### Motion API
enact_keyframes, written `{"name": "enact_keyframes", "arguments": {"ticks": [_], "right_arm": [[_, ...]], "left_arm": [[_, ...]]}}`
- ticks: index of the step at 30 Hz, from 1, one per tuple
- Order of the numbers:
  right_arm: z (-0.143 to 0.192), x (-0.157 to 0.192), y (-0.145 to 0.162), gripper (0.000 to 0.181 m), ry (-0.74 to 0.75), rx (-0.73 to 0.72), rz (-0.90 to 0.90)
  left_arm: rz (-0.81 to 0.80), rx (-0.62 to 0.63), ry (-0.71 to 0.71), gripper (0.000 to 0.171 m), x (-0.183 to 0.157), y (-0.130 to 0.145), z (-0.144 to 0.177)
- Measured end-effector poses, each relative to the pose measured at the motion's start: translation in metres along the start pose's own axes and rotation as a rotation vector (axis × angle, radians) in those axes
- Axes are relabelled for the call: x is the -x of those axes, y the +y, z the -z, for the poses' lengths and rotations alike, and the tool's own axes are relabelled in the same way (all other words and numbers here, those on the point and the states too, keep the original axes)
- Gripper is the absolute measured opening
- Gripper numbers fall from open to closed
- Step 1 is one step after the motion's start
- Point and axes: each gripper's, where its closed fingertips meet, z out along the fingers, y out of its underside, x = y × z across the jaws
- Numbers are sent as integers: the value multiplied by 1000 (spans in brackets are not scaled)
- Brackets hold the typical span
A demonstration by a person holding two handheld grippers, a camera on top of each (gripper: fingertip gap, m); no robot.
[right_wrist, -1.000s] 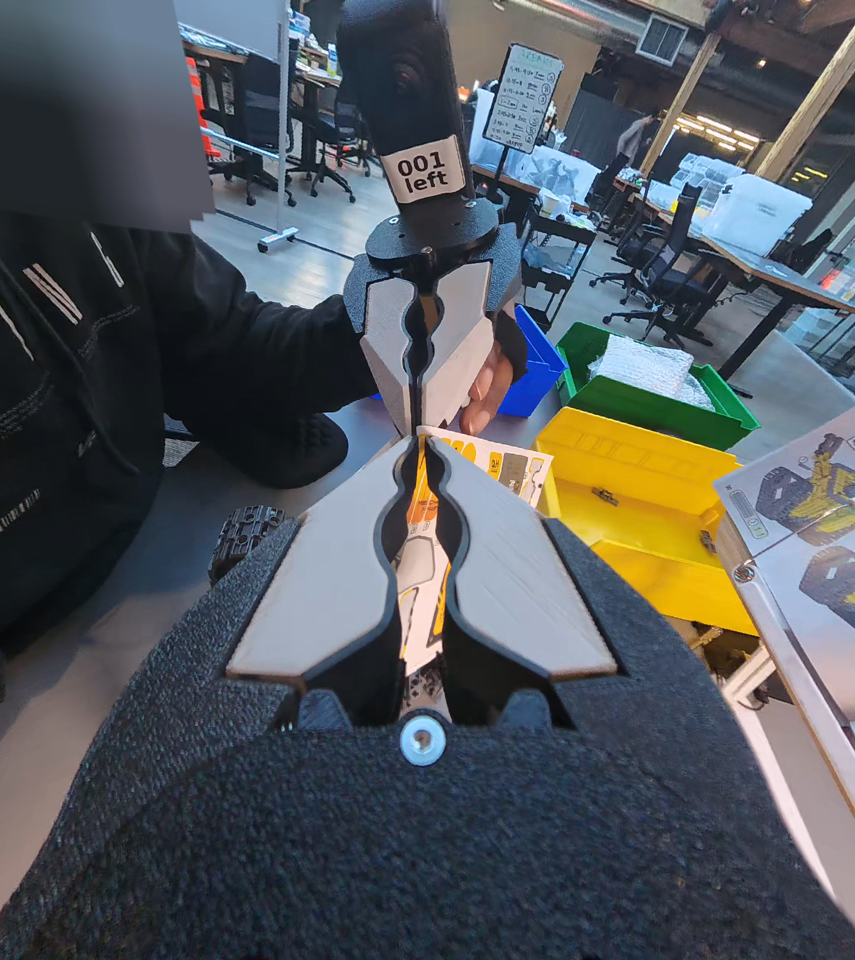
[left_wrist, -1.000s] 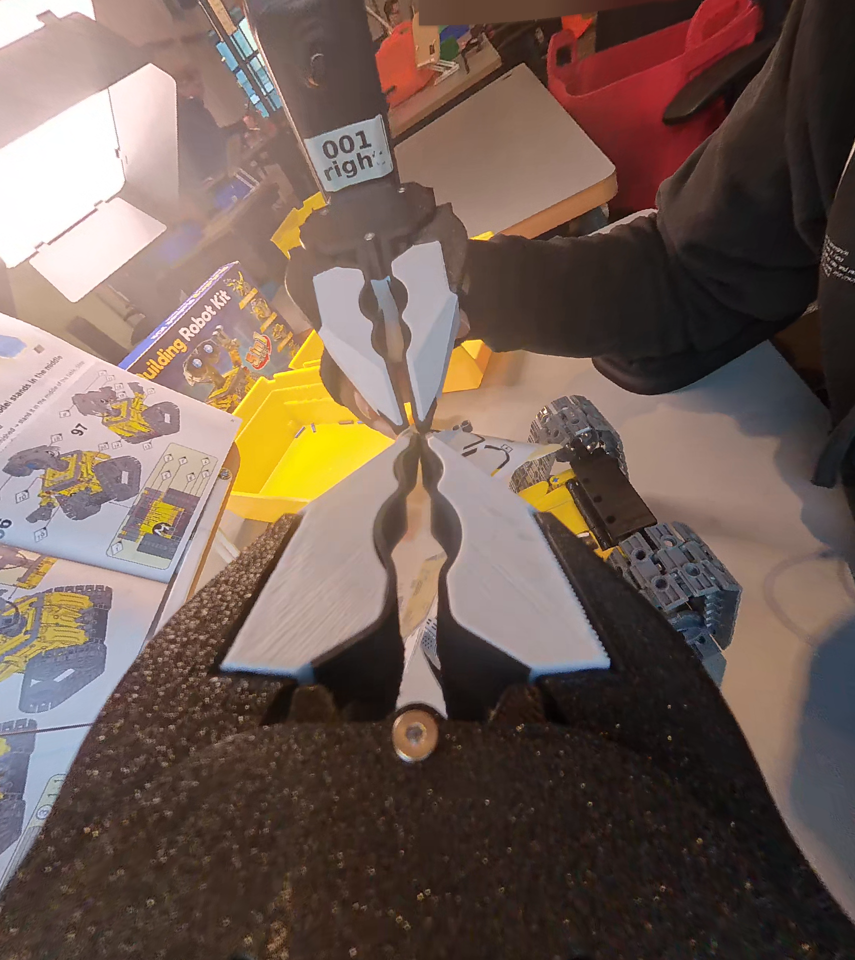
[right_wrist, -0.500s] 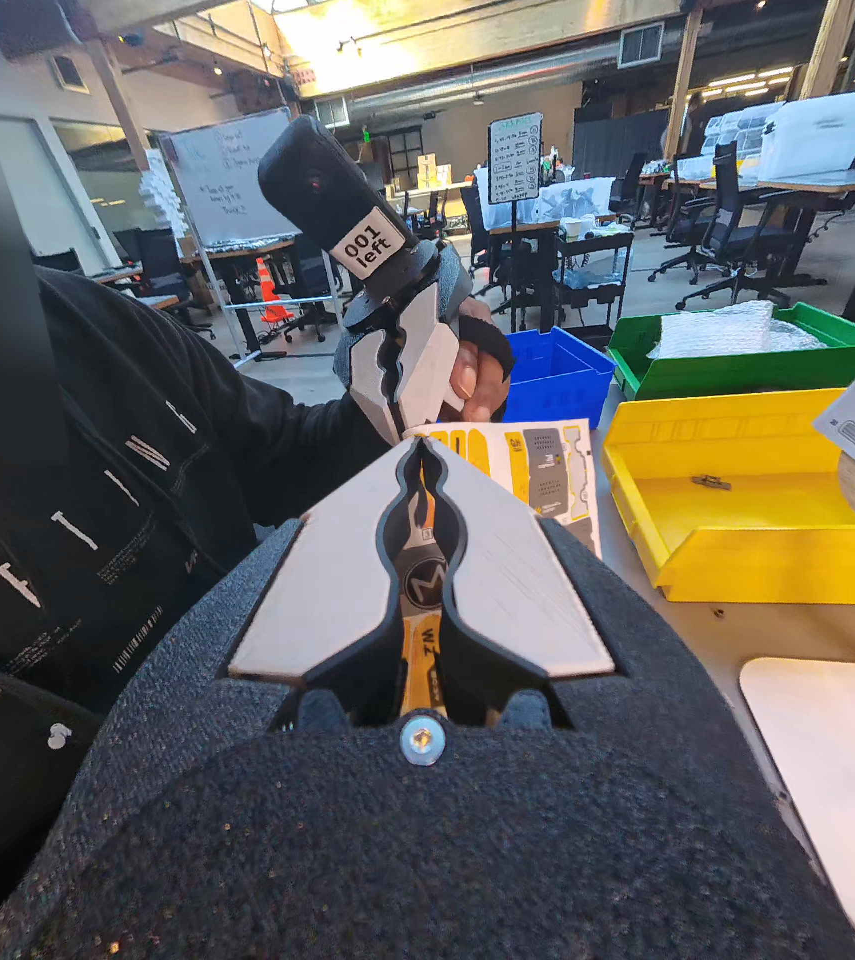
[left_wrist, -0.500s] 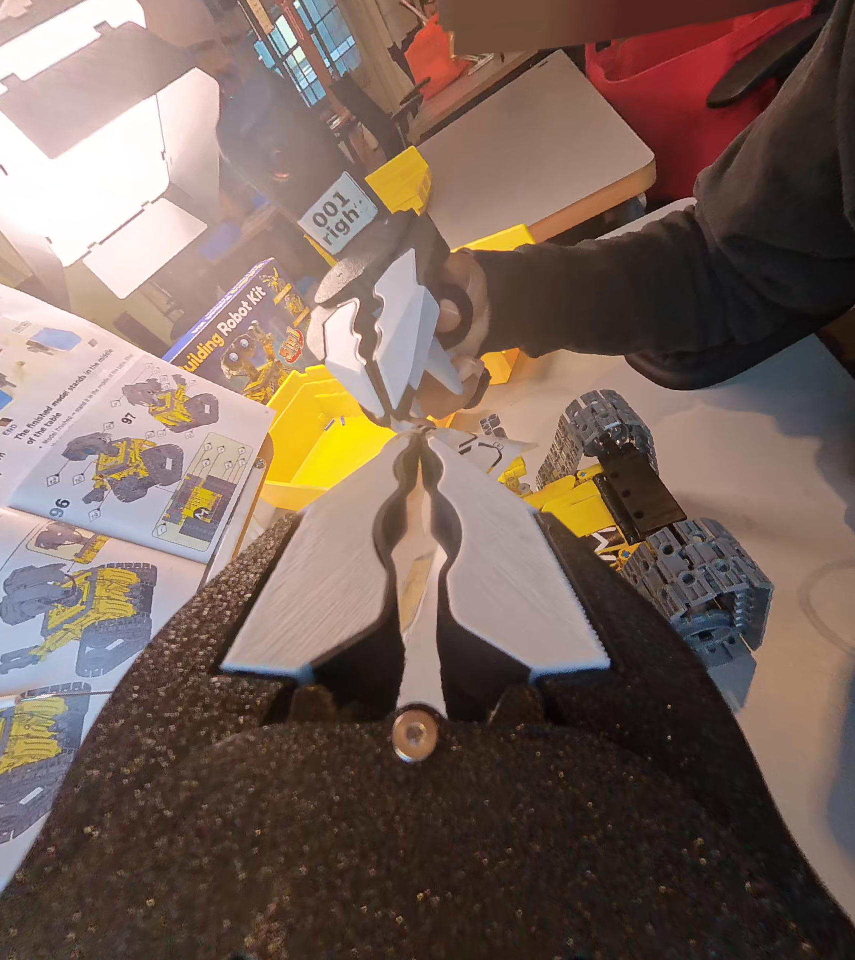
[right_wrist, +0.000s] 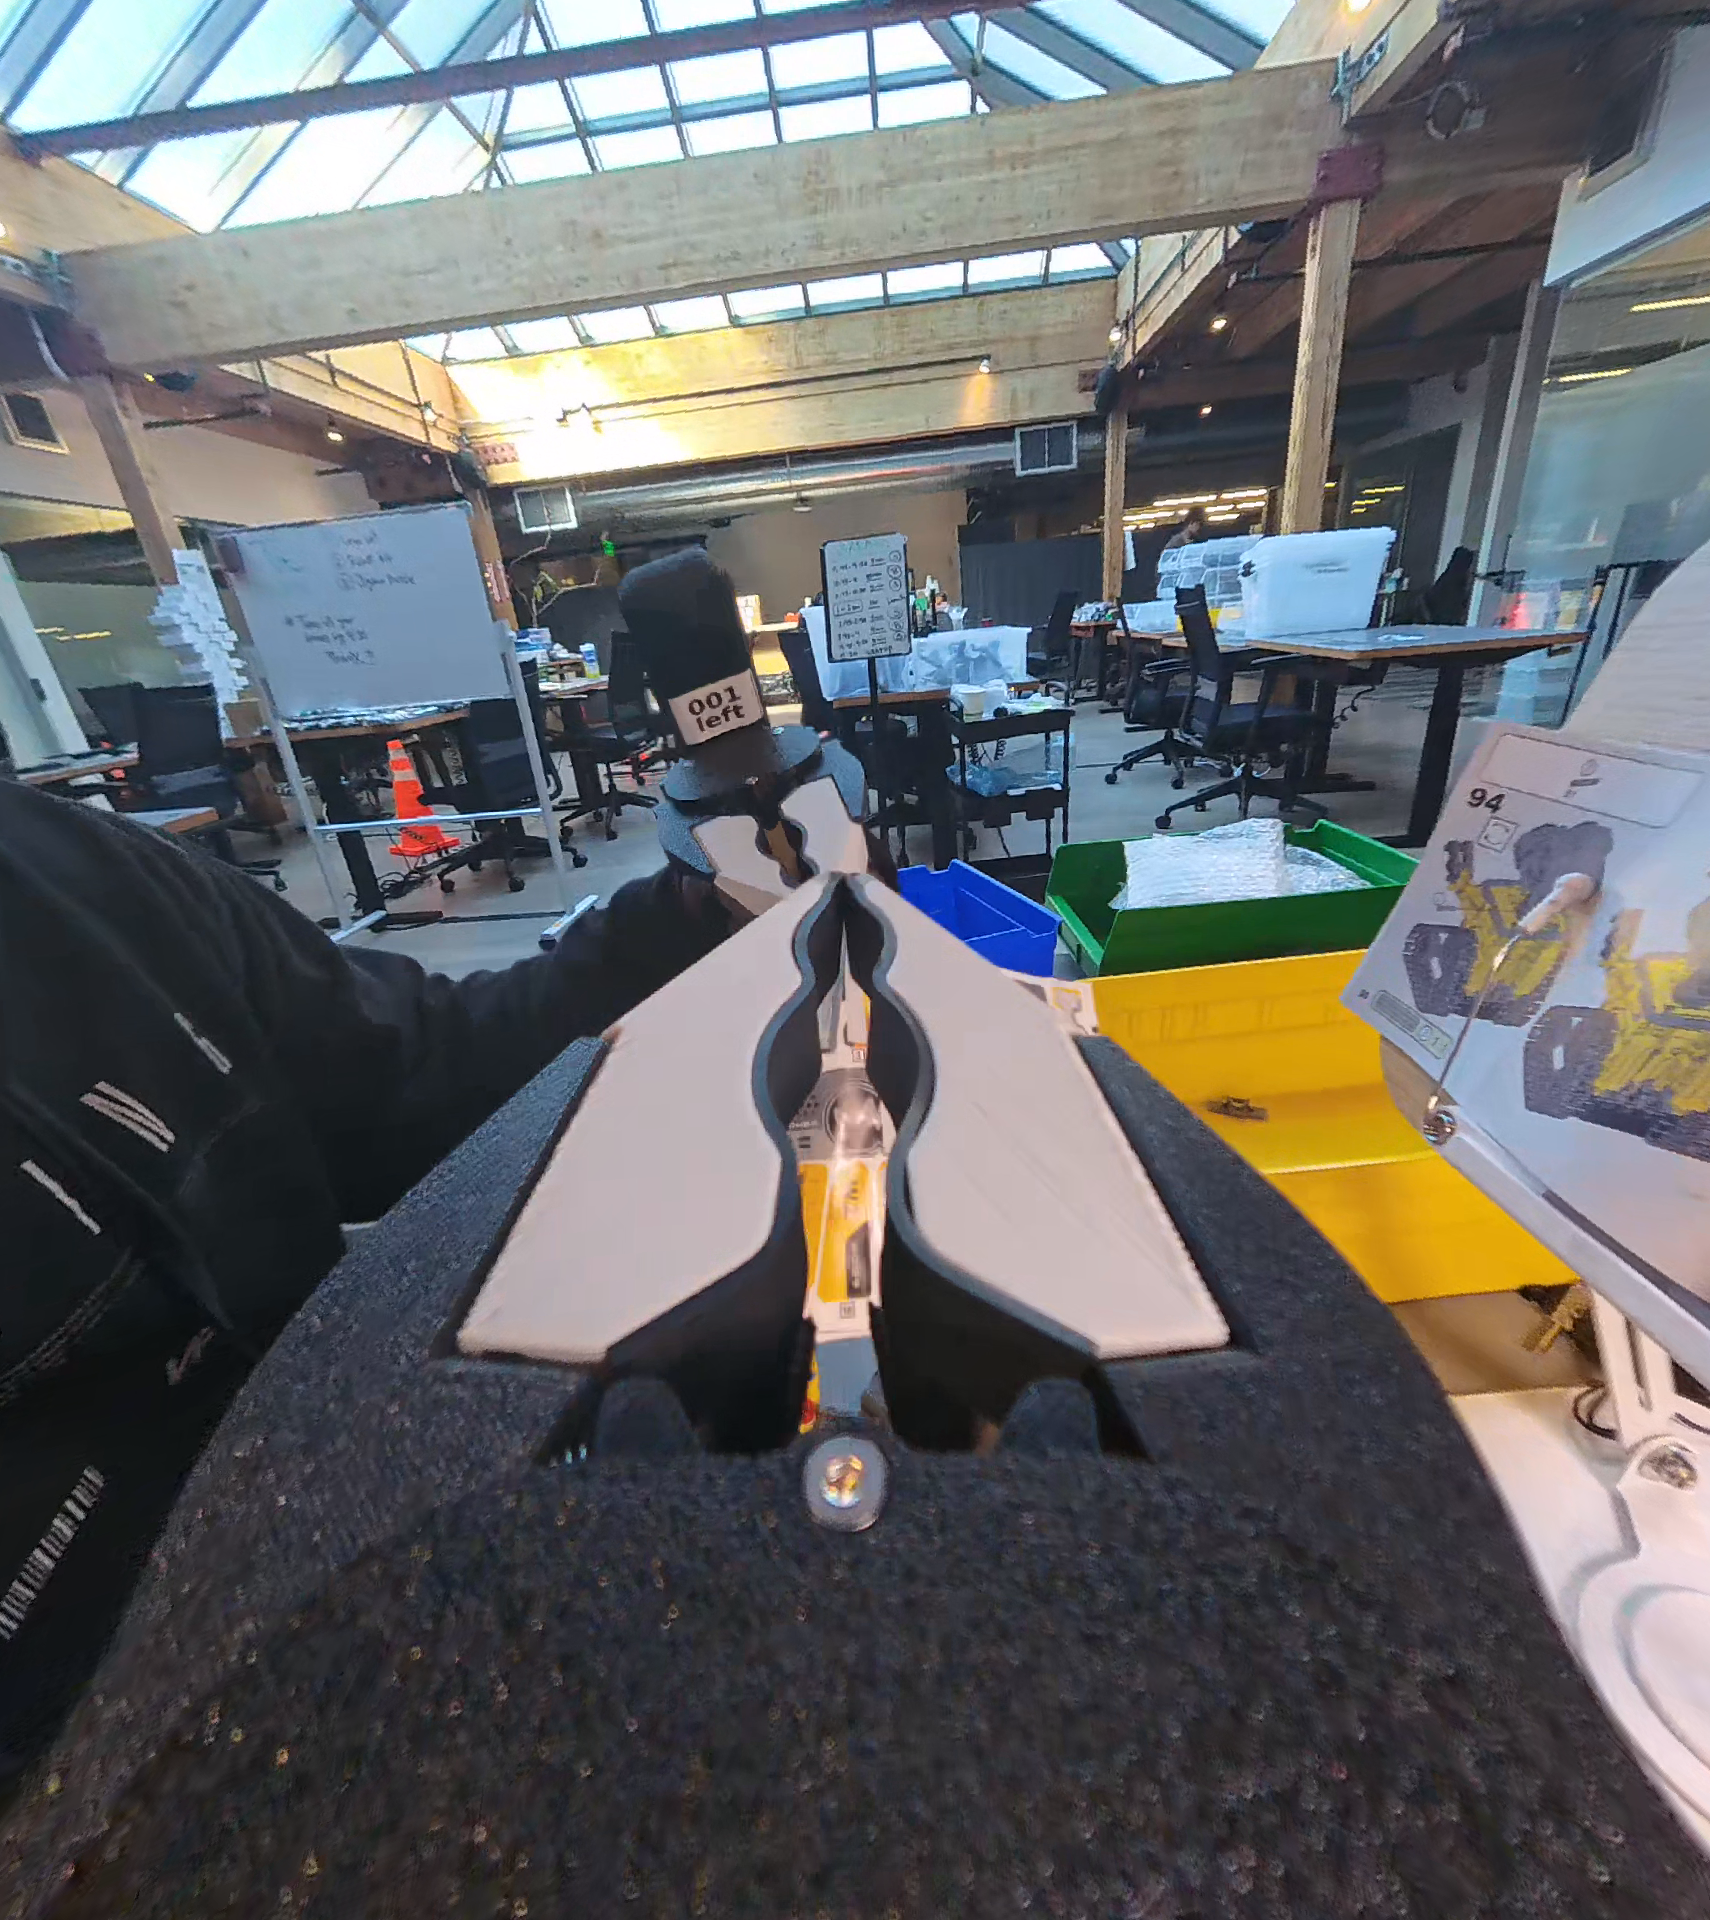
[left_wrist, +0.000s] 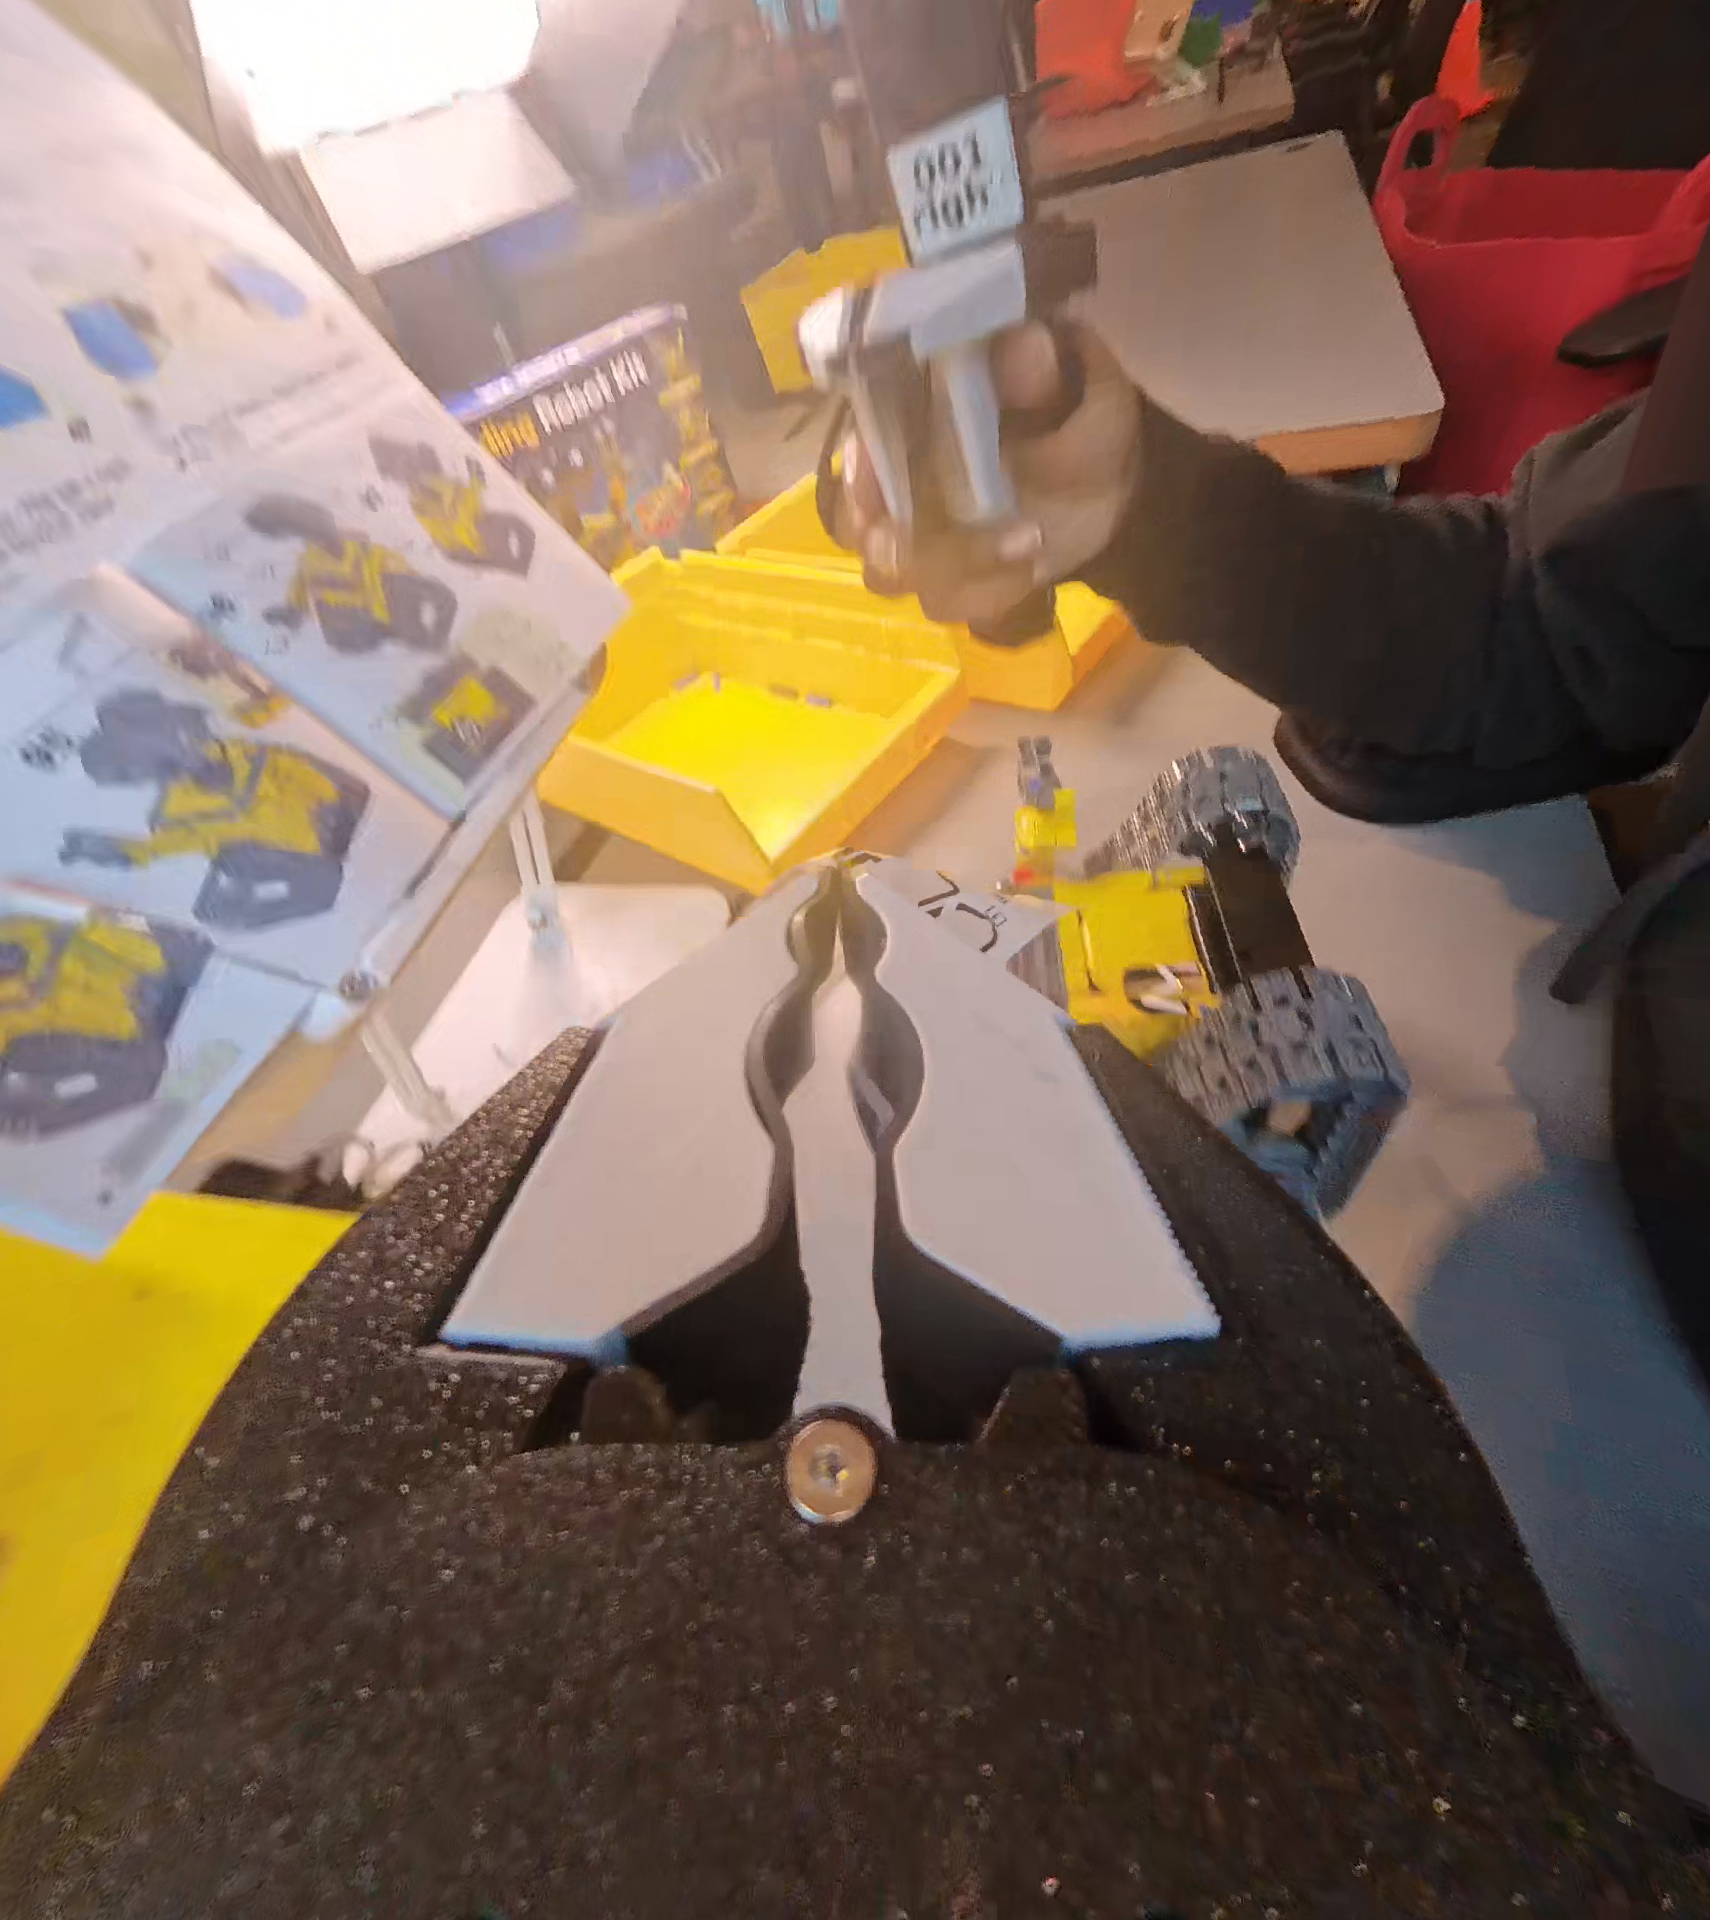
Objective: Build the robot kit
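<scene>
The left gripper (left_wrist: pixel 840 883) was shut on the thin sticker sheet (left_wrist: pixel 965 914), holding it up off the bench (left_wrist: pixel 1453 935) just beside the toy robot (left_wrist: pixel 1131 935), likely so it stayed flat, while the right gripper (right_wrist: pixel 843 888), shut too, hung high above the toy robot, and I could not tell if it pinched anything.

Motion blurs the instruction booklet (left_wrist: pixel 238 644); the toy box (left_wrist: pixel 612 416) is half hidden.
</scene>
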Motion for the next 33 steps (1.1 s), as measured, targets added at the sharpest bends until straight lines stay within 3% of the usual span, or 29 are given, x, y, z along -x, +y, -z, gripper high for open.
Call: {"name": "enact_keyframes", "arguments": {"ticks": [6,9,12,15,19,24,30,33], "right_arm": [[9,3,-14,0,39,-8,62],[11,10,-20,0,36,-11,88],[10,15,-22,0,33,-9,102],[7,17,-19,0,26,-2,100],[4,18,-16,0,29,12,105],[7,13,-16,0,61,23,123],[2,5,-6,0,65,29,112],[-4,5,1,0,54,32,111]], "left_arm": [[293,298,43,0,1,76,44],[465,592,-15,0,-12,148,59],[555,827,-68,0,-36,200,72],[546,1002,-154,0,-47,233,86],[536,1075,-254,9,-45,246,98],[393,969,-425,34,-17,212,115],[325,539,-563,36,11,132,107],[400,275,-482,36,7,101,84]]}}
